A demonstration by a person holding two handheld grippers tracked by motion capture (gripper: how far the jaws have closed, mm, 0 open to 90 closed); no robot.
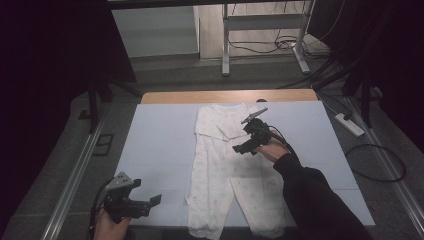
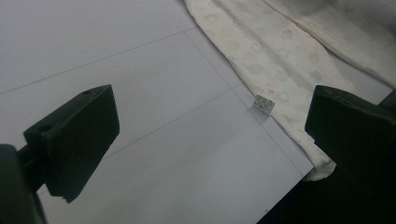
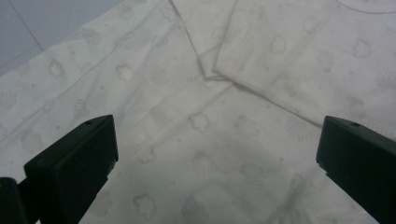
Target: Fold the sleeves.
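While the left gripper [image 1: 134,202] waits at the near edge, jaws wide and empty, the baby sleepsuit [image 1: 225,175] lies off toward its 2 o'clock on the tabletop [image 1: 160,145], a small label [image 2: 263,104] at its near leg. Long axis runs 6 to 12, feet nearest, collar far. Farther up, the right gripper [image 1: 247,145] hovers over the chest, jaws wide and holding nothing, a folded sleeve [image 3: 299,60] just ahead at 12. Right looks nearer.

Dim room, dark edges, soft focus
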